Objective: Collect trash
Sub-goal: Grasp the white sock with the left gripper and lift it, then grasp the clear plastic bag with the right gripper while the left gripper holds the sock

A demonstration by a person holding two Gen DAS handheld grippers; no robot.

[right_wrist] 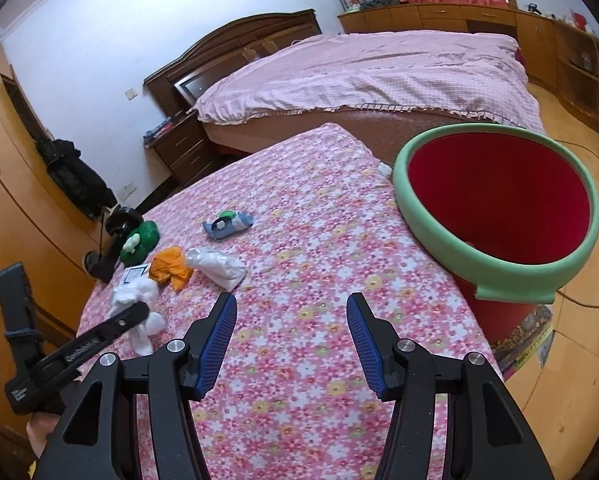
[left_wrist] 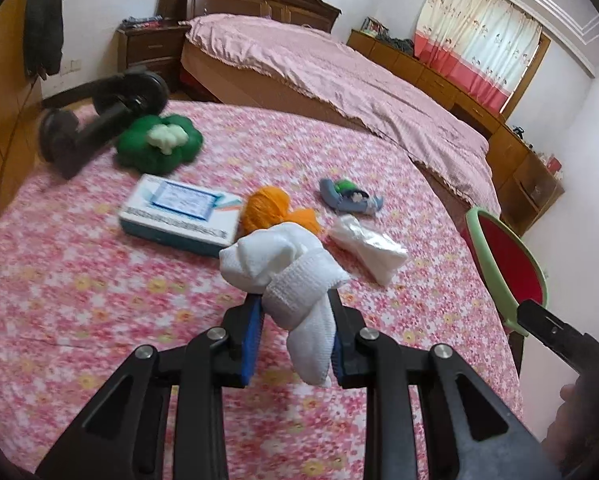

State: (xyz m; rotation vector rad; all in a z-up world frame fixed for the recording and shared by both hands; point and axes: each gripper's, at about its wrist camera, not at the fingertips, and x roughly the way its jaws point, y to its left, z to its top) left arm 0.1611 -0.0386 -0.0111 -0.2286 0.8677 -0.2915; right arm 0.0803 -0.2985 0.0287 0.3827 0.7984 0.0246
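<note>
My left gripper (left_wrist: 295, 308) is shut on a wad of white cloth (left_wrist: 275, 264), held just above the pink floral tablecloth (left_wrist: 99, 280). From the right wrist view the same gripper (right_wrist: 141, 312) shows at the left with the white cloth (right_wrist: 135, 292) in it. My right gripper (right_wrist: 291, 304) stands open over the cloth with nothing between its blue pads. A red bin with a green rim (right_wrist: 419, 216) stands at the table's right edge, and its rim (left_wrist: 487, 256) also shows in the left wrist view. An orange crumpled piece (left_wrist: 267, 208) and a clear plastic wrapper (left_wrist: 367, 244) lie just beyond the held cloth.
A blue-grey sock with a green patch (left_wrist: 351, 196) lies further back. A white and blue box (left_wrist: 179, 212), a green plush (left_wrist: 159, 144) and a black dumbbell-like object (left_wrist: 111, 112) sit at the far left. A bed with a pink cover (left_wrist: 339, 80) stands behind the table.
</note>
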